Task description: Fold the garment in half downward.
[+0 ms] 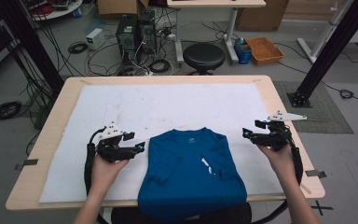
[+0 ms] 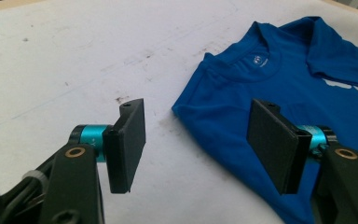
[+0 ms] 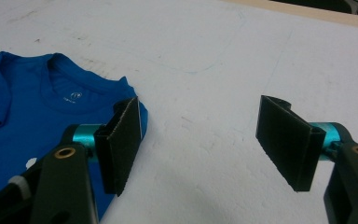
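Note:
A blue T-shirt (image 1: 189,170) lies front-up on the white mat, both sleeves folded in over the chest, and its hem hangs over the table's near edge. To the left of the shirt's shoulder, my left gripper (image 1: 141,147) hovers open with nothing between its jaws. In the left gripper view, the left gripper (image 2: 198,144) has the shirt's (image 2: 284,79) shoulder edge running just beyond its jaws. My right gripper (image 1: 246,134) stands open to the right of the other shoulder. In the right gripper view, the right gripper (image 3: 200,140) has bare mat between its jaws, and the shirt (image 3: 37,112) lies to its left.
The white mat (image 1: 168,107) covers most of the wooden table (image 1: 51,121). Beyond the far edge stand a black stool (image 1: 203,56), computer towers (image 1: 135,32) with floor cables and an orange crate (image 1: 264,50). Black frame posts (image 1: 326,51) flank the table.

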A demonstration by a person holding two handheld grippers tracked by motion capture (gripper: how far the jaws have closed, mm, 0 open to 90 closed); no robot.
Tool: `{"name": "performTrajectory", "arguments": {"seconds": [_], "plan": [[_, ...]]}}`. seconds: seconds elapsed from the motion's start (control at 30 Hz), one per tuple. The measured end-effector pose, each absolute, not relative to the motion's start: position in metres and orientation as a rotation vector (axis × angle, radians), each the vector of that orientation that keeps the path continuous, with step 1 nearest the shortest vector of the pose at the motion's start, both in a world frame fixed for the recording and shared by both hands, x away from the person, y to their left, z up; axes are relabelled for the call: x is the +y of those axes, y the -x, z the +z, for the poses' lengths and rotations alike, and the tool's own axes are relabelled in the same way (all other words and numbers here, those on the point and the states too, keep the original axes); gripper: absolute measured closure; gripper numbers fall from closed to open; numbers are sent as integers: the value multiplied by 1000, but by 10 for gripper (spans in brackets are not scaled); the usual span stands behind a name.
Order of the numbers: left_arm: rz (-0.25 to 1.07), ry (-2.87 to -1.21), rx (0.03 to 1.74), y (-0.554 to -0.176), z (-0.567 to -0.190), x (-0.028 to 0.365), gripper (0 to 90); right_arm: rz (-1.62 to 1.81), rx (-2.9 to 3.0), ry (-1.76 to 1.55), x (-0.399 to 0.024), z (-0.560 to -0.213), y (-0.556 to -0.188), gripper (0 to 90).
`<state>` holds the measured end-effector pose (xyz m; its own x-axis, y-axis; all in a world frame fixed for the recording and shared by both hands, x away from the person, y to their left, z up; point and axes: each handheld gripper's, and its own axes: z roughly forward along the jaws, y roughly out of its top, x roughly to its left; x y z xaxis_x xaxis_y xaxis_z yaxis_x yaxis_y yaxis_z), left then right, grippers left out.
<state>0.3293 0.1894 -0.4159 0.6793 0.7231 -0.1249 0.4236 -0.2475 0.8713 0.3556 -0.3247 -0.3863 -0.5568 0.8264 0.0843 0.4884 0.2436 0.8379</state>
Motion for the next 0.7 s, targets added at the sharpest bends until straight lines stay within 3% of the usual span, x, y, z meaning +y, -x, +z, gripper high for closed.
{"name": "performTrajectory", "arguments": {"seconds": [0.3, 0.7], "plan": [[307, -1900, 945, -350, -415, 171, 383, 1226, 2166, -1201, -314, -392, -363, 425], [187, -1965, 992, -386, -426, 143, 432, 1192, 2326, -1162, -267, -410, -388, 575]]}}
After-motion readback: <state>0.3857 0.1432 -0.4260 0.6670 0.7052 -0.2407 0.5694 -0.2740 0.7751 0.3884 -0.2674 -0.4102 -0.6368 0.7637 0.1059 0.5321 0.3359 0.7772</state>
